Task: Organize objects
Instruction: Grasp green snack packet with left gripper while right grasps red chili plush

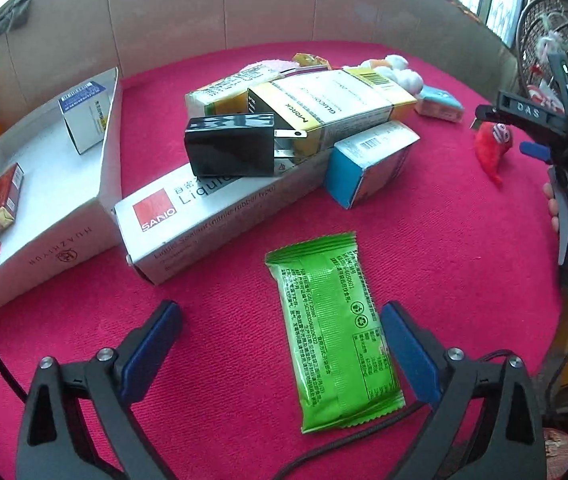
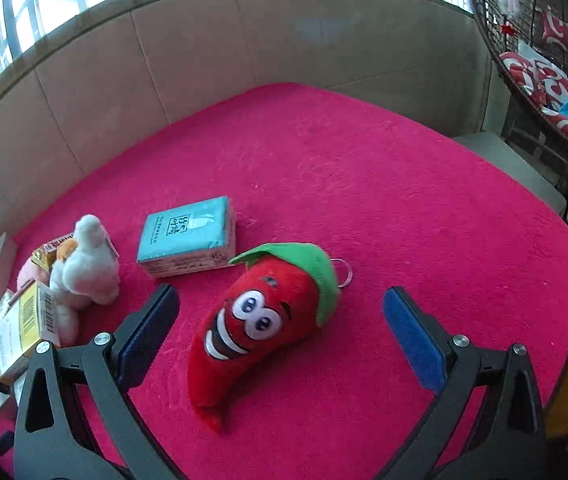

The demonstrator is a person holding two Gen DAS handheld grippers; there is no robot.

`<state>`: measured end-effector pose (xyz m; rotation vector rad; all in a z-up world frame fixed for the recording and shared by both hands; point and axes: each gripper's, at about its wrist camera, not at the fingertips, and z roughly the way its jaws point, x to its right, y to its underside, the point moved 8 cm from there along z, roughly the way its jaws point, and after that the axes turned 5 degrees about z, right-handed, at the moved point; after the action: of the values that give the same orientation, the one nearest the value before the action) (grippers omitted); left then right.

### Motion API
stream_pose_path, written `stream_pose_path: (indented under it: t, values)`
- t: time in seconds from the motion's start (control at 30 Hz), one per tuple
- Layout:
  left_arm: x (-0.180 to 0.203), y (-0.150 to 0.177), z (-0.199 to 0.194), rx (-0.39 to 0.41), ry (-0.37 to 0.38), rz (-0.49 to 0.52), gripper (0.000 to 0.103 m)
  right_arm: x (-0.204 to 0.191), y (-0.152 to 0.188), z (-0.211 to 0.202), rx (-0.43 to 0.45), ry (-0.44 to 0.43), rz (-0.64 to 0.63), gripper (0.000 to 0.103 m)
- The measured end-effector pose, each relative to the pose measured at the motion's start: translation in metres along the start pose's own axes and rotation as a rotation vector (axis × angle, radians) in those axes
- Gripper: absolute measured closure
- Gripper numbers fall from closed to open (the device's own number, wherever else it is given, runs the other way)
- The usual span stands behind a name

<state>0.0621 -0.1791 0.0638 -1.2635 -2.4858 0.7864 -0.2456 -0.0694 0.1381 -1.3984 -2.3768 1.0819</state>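
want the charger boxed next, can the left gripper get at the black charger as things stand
Probably yes: the black charger lies exposed atop the boxes, nothing covering it, and the left gripper is open, over the green packet.

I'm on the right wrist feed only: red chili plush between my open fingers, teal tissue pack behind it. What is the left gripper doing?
Observer: The left gripper is open, low over a green snack packet that lies flat on the pink cloth.
Operator: Is anything already sorted?
Observer: Yes. A white tray at the left holds two small boxes, a blue-and-white box and a red box.
Operator: What else is piled out of my sight?
Observer: A black charger plug sits on top of a long white Sanio box, beside the tray.
Operator: And my gripper from there?
Observer: The right gripper is open, and the chili plush lies just beyond it.
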Motion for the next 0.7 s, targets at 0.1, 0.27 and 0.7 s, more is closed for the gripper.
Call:
stream_pose_path:
  t: [0.1,0.27,0.7]
  values:
    - [0.002,0.001,-0.002,0.009,-0.014,0.020,0.008,-0.010,0.003,0.009,-0.021,0.012,-0.022,0.000]
    - [0.010,0.005,-0.010,0.029,-0.019,0.077,0.022,-0.015,0.014,0.019,-0.061,-0.002,-0.027,0.000]
    - [0.031,0.015,-0.026,0.078,0.041,0.159,0.065,-0.032,0.026,0.011,-0.069,-0.116,-0.087,0.054]
